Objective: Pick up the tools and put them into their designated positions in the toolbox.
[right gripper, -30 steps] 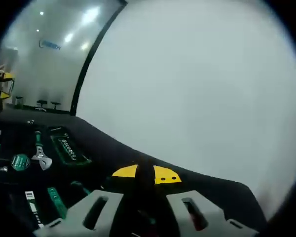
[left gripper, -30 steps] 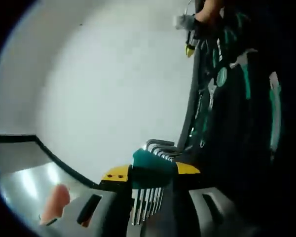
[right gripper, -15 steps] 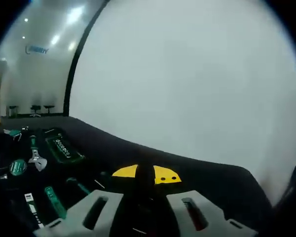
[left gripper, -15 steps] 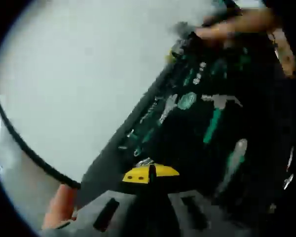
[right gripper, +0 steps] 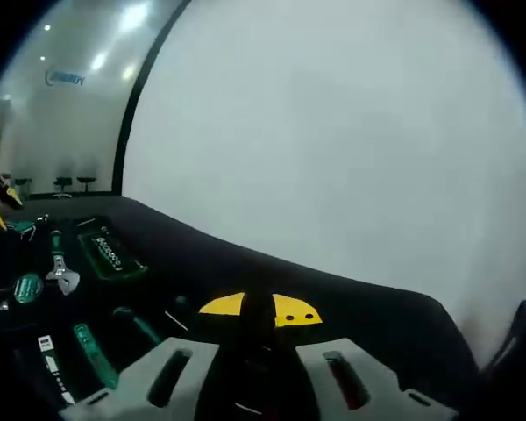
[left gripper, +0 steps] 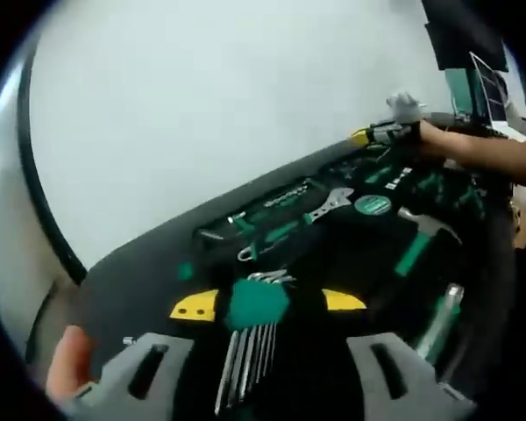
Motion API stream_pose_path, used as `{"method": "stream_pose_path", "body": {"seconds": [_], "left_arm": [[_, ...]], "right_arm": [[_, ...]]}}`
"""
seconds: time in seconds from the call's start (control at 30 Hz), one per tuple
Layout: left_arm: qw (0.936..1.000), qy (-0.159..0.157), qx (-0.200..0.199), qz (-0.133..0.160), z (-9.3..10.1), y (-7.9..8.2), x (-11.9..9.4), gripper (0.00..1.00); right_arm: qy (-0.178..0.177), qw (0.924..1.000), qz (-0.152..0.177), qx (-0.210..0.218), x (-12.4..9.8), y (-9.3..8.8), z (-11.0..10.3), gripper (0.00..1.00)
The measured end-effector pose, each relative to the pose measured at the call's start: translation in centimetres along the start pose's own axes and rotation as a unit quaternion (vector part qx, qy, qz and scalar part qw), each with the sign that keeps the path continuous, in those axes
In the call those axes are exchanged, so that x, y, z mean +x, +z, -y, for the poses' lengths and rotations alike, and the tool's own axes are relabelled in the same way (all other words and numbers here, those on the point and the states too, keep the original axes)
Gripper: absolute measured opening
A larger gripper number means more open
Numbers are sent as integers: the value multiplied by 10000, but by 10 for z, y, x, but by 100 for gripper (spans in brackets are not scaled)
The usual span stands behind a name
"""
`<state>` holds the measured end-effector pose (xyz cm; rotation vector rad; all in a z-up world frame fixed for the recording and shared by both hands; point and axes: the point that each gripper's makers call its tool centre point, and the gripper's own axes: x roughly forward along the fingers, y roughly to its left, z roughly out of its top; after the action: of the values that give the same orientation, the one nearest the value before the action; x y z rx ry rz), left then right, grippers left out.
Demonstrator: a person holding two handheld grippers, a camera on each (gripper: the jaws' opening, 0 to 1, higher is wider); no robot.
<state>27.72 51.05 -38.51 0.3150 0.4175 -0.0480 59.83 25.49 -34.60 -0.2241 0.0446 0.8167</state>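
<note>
In the left gripper view a green hex key set (left gripper: 256, 304) lies between the two yellow tips of my left gripper (left gripper: 269, 303). The jaws stand wide apart, with a gap showing on the right side of the holder. Its steel keys (left gripper: 245, 364) run down toward the camera. Beyond it is the black foam toolbox tray (left gripper: 149, 263), holding an adjustable wrench (left gripper: 329, 203), a round green tape measure (left gripper: 373, 204), a hammer (left gripper: 421, 239) and a screwdriver (left gripper: 441, 317). My right gripper (right gripper: 259, 309) has its yellow tips together over the tray's black foam (right gripper: 245, 263), and nothing shows between them.
The tray sits on a white table (left gripper: 202, 96). At its far end a person's arm (left gripper: 482, 153) holds the right gripper (left gripper: 381, 133). A screen (left gripper: 486, 79) stands behind it. A fingertip (left gripper: 66, 364) shows at my lower left.
The left view has swung across the tray. Left jaws held the hex key set a second ago, stood shut together half a second ago, and now stand apart around it. The right gripper stays shut.
</note>
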Motion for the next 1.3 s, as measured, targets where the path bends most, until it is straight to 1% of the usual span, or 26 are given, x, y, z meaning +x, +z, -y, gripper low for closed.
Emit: {"method": "stream_pose_path", "body": {"seconds": [0.03, 0.07, 0.1, 0.13, 0.17, 0.2, 0.23, 0.27, 0.3, 0.33, 0.37, 0.4, 0.43, 0.47, 0.53, 0.6, 0.67, 0.73, 0.77, 0.8, 0.87, 0.97, 1.1, 1.17, 1.27, 1.3], "left_arm": [[10000, 16, 7, -5, -2, -3, 4, 37], [9986, 67, -474, 227, -7, -1, 8, 37], [9981, -5, -615, 76, -8, -7, 9, 37], [9950, -124, -988, 11, -4, -8, 10, 35], [9929, -154, -1179, -29, -4, -9, 11, 34], [9922, -318, -1205, -70, -5, -9, 12, 34], [9918, -477, -1181, -57, -3, -8, 12, 35], [9916, -834, -985, 15, 7, -5, 10, 34], [9890, -1289, -695, 221, 21, 0, 8, 34], [9806, -1869, -338, 489, 39, 4, 5, 33], [9804, -1877, -326, 493, 40, 4, 7, 32], [9780, -1877, -841, 344, 40, 3, 10, 31], [9768, -1941, -867, 275, 40, 3, 12, 31], [9771, -1961, -781, 265, 40, 6, 16, 31], [9747, -2083, -778, 221, 43, 7, 18, 31], [9717, -2231, -744, 225, 47, 9, 21, 31], [9663, -2500, -595, 136, 55, 10, 20, 31], [9604, -2723, -569, -142, 59, 10, 19, 27], [9583, -2746, -736, -271, 56, 11, 23, 27], [9596, -2714, -692, -275, 55, 12, 27, 27], [9585, -2777, -581, -272, 57, 13, 30, 27], [9552, -2899, -508, -297, 59, 16, 34, 27], [9490, -3110, -390, -341, 63, 19, 38, 27], [9443, -3256, -294, -376, 65, 20, 39, 27], [9323, -3565, -179, -585, 71, 20, 40, 27], [9278, -3681, -86, -599, 73, 21, 41, 26]], "right_arm": [[-4, 10000, -14, -3, -3, -1, -1, 8], [-4, 10000, -16, 0, -3, -1, -1, 8], [-6, 10000, -14, 5, -3, -1, -1, 8], [-14, 10000, -15, 5, -2, -1, 0, 8], [-16, 10000, -29, -1, -3, -2, -1, 8], [-12, 10000, -51, -8, -5, -4, -2, 8], [-8, 10000, -65, -12, -5, -4, -3, 8], [4, 10000, -79, -17, -4, -3, -3, 8], [19, 10000, -84, -19, -4, -3, -4, 8], [34, 10000, -85, -14, 0, -3, -3, 8], [37, 10000, -79, -16, 1, -2, -3, 8], [36, 10000, -77, -21, 1, -2, -3, 8], [32, 10000, -85, -23, 1, -2, -2, 8], [32, 10000, -91, -20, 1, -2, -2, 8], [26, 9999, -133, 10, 2, -5, -1, 8], [32, 9998, -161, 66, 4, -7, 1, 8], [26, 9998, -177, 93, 3, -8, 1, 8], [35, 9998, -187, 85, 3, -8, 0, 8], [47, 9998, -192, 66, 4, -9, -1, 8], [55, 9998, -196, 48, 4, -9, -2, 8], [59, 9998, -189, 10, 4, -8, -2, 8], [56, 9998, -178, 4, 5, -8, -2, 8], [57, 9998, -205, 18, 4, -10, -2, 8], [75, 9997, -218, 0, 6, -10, -3, 8], [99, 9997, -201, -41, 4, -9, -5, 8], [103, 9997, -198, -49, 5, -9, -5, 8]]}}
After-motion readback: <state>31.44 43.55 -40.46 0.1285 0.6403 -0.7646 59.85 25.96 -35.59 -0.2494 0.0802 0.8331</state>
